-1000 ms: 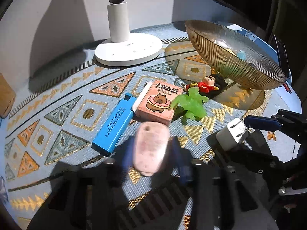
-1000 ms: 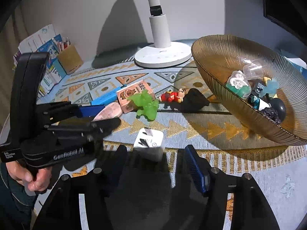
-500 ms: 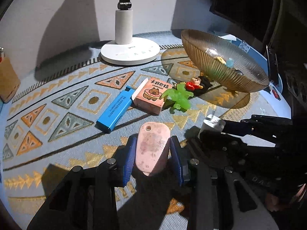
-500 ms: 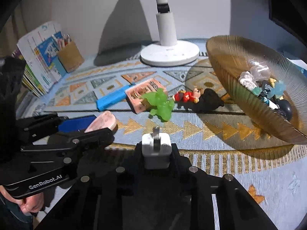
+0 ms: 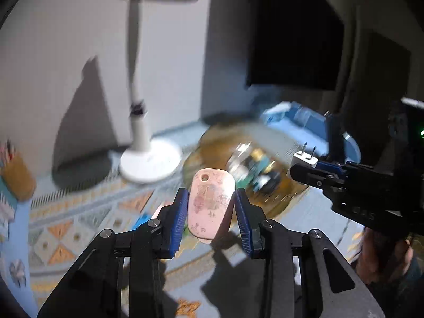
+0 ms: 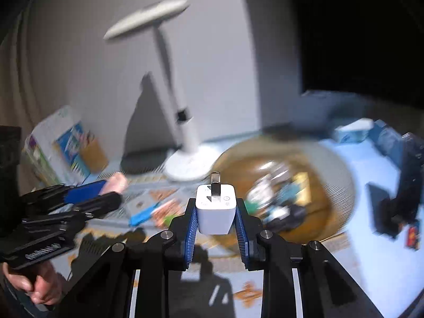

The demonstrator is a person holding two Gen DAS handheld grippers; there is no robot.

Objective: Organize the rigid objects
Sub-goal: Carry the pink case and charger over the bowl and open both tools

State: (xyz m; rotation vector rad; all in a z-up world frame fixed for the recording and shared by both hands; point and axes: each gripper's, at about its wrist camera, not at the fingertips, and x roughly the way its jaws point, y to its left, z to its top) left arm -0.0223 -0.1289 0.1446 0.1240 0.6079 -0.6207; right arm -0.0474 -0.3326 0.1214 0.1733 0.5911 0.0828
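My left gripper [image 5: 211, 201] is shut on a flat pink oval tag [image 5: 210, 204] with a hole at its top, held in the air above the patterned mat. My right gripper [image 6: 216, 209] is shut on a white plug adapter [image 6: 215, 209], prongs pointing up and away. In the left wrist view the right gripper [image 5: 307, 171] comes in from the right with the adapter [image 5: 304, 159] over the amber glass bowl [image 5: 286, 193]. The bowl [image 6: 331, 185] holds several small items and lies just beyond both grippers. The left gripper [image 6: 106, 193] shows at the left of the right wrist view.
A white desk lamp [image 5: 148, 159] stands behind the bowl. A blue lighter [image 6: 143, 216], a pink box and a green toy lie blurred on the mat. A pencil holder [image 5: 16, 177] and booklets [image 6: 63, 143] are at the left. Dark devices [image 6: 397, 206] lie at the right.
Both grippers rose off the mat with their objects and tilted up toward the bowl. The right gripper closed on the white adapter a second ago. The view is now motion-blurred.
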